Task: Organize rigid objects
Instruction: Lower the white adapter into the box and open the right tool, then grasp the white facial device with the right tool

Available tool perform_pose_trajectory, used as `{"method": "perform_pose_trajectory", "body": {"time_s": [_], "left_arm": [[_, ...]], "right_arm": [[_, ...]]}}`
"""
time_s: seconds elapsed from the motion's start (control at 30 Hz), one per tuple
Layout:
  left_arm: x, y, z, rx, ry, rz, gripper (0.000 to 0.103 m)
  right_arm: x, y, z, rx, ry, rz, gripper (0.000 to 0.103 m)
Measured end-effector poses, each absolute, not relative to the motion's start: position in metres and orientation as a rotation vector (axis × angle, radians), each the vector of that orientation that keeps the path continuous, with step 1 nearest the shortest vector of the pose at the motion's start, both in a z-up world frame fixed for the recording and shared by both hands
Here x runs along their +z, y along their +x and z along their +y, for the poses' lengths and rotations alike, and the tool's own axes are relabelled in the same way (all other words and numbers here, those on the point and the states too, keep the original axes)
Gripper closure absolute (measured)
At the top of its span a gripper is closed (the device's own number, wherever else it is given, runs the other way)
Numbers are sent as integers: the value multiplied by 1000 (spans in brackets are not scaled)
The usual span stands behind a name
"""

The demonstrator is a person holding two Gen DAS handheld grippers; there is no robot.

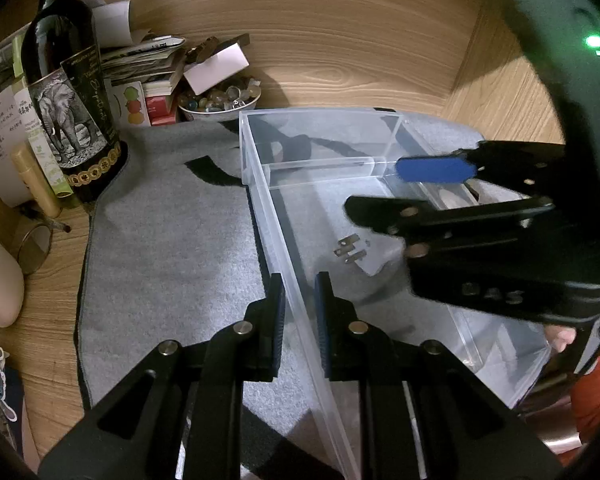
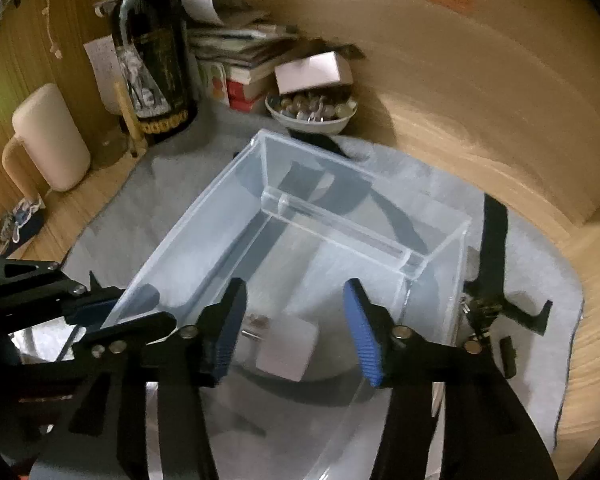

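Note:
A clear plastic box [image 1: 260, 168] with an inner divider lies on a grey mat [image 1: 172, 240]. A white plug adapter [image 1: 352, 254] with metal prongs lies inside it, also in the right wrist view [image 2: 286, 350]. My left gripper [image 1: 300, 312] straddles the box's left wall, jaws narrowly apart with the wall between the pads; I cannot tell if they press it. It shows in the right wrist view [image 2: 112, 320]. My right gripper [image 2: 292, 332] is open and empty above the adapter inside the box [image 2: 340, 216]. It shows in the left wrist view [image 1: 412, 188].
A dark wine bottle [image 1: 70, 92], stacked books [image 1: 152, 64] and a white bowl of stones [image 1: 220, 100] stand at the back left. A cream mug [image 2: 48, 140] stands left. A black clip-like object [image 2: 496, 280] lies on the mat right of the box. Wooden walls enclose the desk.

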State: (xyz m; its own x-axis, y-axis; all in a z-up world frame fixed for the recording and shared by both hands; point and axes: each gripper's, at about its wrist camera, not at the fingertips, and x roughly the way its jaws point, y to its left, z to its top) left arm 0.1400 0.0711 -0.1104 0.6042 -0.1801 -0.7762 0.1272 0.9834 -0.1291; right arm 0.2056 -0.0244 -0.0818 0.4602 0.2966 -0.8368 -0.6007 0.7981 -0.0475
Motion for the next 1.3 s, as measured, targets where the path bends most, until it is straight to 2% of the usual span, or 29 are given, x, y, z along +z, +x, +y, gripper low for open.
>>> {"method": "perform_pose_trajectory", "body": {"time_s": [0.07,0.13,0.23,0.63,1.3], "left_arm": [[-111,140,71,-178,-61,905,88],[-111,140,71,-177,-60,906,88],[-111,141,71,-174,-56,908,88],[-112,144,66,-143,-41,920,88],[-112,142,60,-100,-34,919,88]], "right_arm": [[-75,203,-29,560,-350,916,48],[-66,198,-38,547,-337,880,38],[-52,191,-56,507,-315,818,32],[-33,178,-144,319,-232,745,30],[-119,153,-195,237,-138,932,32]]}}
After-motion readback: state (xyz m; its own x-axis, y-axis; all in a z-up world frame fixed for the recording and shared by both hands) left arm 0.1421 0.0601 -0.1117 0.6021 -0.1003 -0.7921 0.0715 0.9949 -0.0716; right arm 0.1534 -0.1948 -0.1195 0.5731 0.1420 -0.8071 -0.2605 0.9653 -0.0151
